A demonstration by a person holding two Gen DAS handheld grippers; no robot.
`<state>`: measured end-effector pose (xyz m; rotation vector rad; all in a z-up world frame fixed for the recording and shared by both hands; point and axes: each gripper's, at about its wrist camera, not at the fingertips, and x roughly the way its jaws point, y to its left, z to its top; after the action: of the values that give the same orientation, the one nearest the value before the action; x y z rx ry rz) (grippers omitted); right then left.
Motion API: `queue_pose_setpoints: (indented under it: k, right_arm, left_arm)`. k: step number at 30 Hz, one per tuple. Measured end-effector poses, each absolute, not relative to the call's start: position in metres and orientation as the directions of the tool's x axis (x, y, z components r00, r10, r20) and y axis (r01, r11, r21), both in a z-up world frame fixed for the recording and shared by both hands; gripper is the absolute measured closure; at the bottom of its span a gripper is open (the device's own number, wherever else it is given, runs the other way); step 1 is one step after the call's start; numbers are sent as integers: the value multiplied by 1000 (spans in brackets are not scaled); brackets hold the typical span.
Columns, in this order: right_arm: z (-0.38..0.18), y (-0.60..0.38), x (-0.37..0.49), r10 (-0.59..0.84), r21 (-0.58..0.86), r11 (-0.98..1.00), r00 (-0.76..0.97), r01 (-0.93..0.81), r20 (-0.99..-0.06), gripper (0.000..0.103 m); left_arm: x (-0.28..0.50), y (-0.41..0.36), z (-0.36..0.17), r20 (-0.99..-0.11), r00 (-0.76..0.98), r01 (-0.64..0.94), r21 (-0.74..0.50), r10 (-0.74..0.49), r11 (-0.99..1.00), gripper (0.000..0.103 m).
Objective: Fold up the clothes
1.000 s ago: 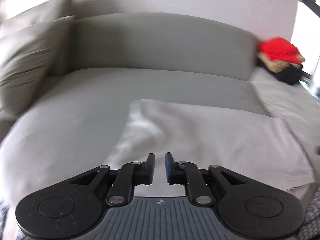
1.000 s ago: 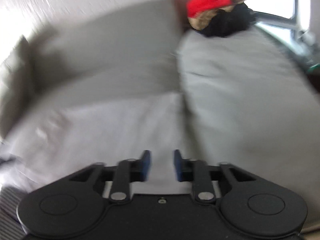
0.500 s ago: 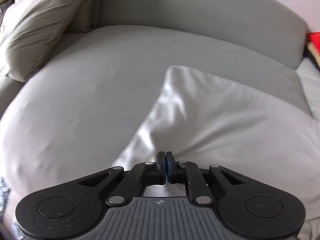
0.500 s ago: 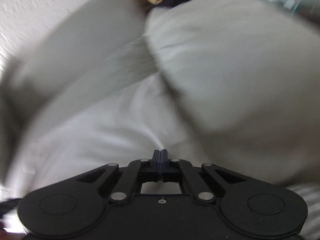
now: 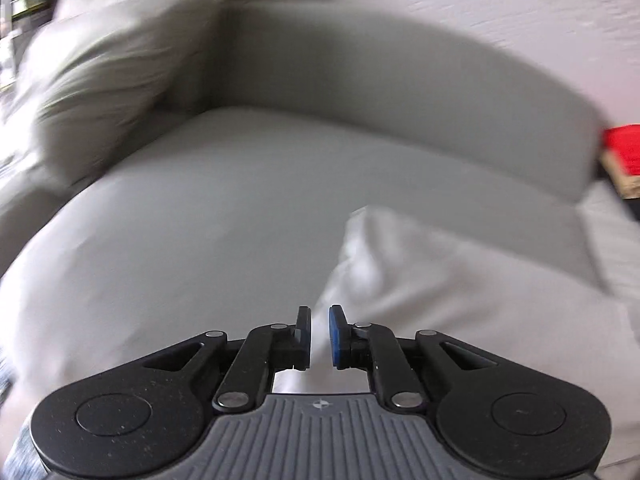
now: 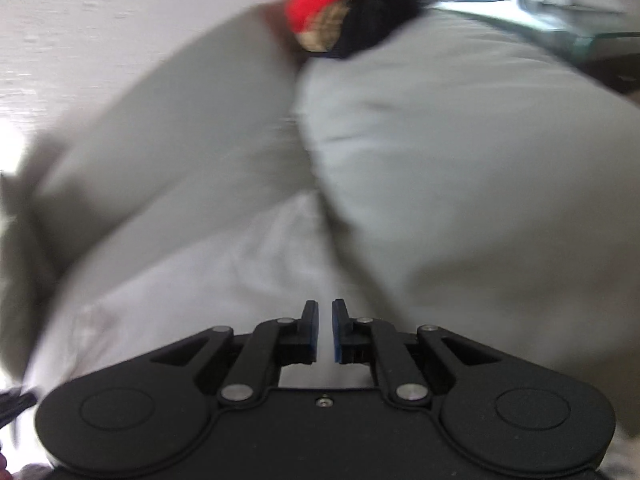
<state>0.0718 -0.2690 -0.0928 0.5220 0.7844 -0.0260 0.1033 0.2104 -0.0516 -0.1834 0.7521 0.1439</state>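
A white garment (image 5: 460,292) lies folded flat on the grey sofa seat (image 5: 200,208); it also shows in the right wrist view (image 6: 208,284). My left gripper (image 5: 319,332) hovers over its near left edge, jaws a little apart with nothing between them. My right gripper (image 6: 324,330) hovers over the garment's right part next to the seat cushion (image 6: 460,168), jaws a little apart and empty. Both views are blurred by motion.
A pile of red, tan and black clothes (image 6: 352,8) sits at the back right of the sofa, also at the right edge of the left wrist view (image 5: 624,156). Grey pillows (image 5: 104,92) lean at the left end. The sofa backrest (image 5: 400,100) and a white wall stand behind.
Both grippers were shut on the white garment half a second ago; now both have opened slightly and let it go. Both have lifted back a little.
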Motion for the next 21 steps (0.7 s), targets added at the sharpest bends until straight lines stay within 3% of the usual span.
queue_pose_setpoints:
  k: [4, 5, 7, 8, 9, 13, 17, 21]
  right_arm:
    - [-104, -257, 97, 355, 565, 817, 675, 113, -647, 94]
    - [-109, -254, 103, 389, 585, 806, 658, 96, -644, 94]
    - [-122, -256, 112, 408, 608, 786, 643, 113, -648, 94]
    - [-128, -260, 115, 409, 615, 777, 637, 132, -653, 103]
    - [-130, -265, 117, 401, 626, 765, 646, 154, -649, 103]
    - [-128, -300, 101, 181, 554, 748, 690, 366, -701, 102]
    - [-115, -307, 99, 98, 505, 761, 698, 407, -709, 93]
    - [-97, -295, 108, 128, 485, 827, 744, 285, -656, 90]
  left_arm:
    - [147, 206, -71, -720, 671, -25, -261, -178, 965, 93]
    - [155, 205, -77, -733, 653, -23, -271, -190, 962, 92]
    - [164, 209, -88, -765, 633, -106, -236, -118, 966, 92]
    - [168, 214, -92, -783, 618, -170, -212, -63, 962, 92]
    - [172, 219, -96, -800, 600, -234, -186, -9, 954, 92]
    - [168, 245, -93, -801, 576, -438, -134, 163, 889, 94]
    - [161, 246, -79, -762, 616, -459, -139, 201, 877, 95]
    - [171, 236, -65, -703, 706, -297, -179, 89, 938, 93]
